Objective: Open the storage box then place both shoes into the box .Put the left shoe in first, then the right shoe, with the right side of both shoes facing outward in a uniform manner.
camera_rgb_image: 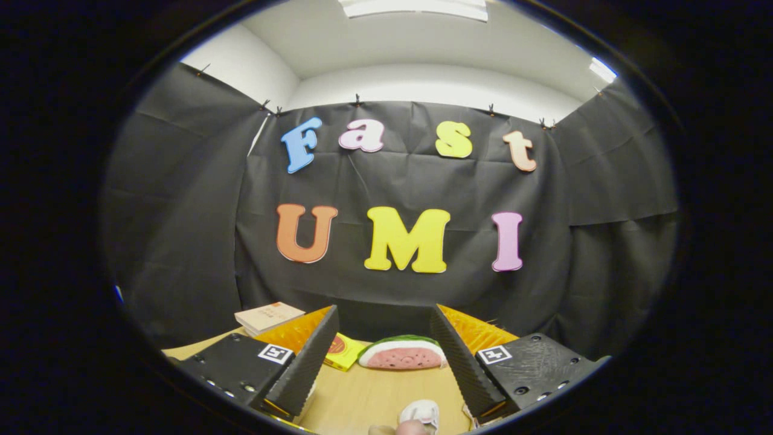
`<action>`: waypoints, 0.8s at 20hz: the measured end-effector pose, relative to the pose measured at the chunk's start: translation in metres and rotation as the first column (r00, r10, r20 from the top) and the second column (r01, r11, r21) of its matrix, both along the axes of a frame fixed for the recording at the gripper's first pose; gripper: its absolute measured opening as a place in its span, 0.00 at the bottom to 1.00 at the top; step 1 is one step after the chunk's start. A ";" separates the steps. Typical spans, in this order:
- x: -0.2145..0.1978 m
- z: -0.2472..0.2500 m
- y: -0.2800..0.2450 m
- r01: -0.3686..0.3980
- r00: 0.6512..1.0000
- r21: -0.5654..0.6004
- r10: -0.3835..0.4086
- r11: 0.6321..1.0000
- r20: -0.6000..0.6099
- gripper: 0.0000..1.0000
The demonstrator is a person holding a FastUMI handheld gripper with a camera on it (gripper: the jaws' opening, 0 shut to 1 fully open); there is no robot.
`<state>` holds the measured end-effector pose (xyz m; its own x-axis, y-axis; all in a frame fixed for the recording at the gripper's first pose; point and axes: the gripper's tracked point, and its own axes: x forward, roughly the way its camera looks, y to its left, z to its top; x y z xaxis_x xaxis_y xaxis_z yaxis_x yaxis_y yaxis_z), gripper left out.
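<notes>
1. Tongs (383, 362): held level over the worktop (374, 396), pointing toward the black cloth wall (410, 181). The fingers stand wide apart and grip nothing; bare worktop shows in the gap between them.
2. Shoe (421, 412): a small white shoe lies on the worktop between the fingers, low in the gap and closer to the right finger. It touches neither finger. Part of it is cut off, so its facing cannot be told.
3. A small pinkish rounded form sits just beside the shoe, on its near side; what it is cannot be told.
4. Watermelon slice (403, 354): a toy slice with green rind and red flesh lies on the worktop just beyond the fingertips, between them, cut face toward the camera.
5. Yellow book (344, 351): lies flat beside the slice, partly hidden behind the left finger.
6. Pale book (269, 316): lies flat farther off, beyond the left finger, near the wall.
7. Ceiling (416, 42): white, with light panels, above the cloth.
</notes>
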<state>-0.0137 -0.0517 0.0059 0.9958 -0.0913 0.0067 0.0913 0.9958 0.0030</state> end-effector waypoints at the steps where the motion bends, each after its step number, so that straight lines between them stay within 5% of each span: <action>1: -0.002 0.002 -0.004 0.009 1.000 -0.001 -0.009 1.000 0.003 0.95; 16: -0.001 -0.018 0.025 -0.037 0.997 0.030 0.039 0.999 -0.064 0.95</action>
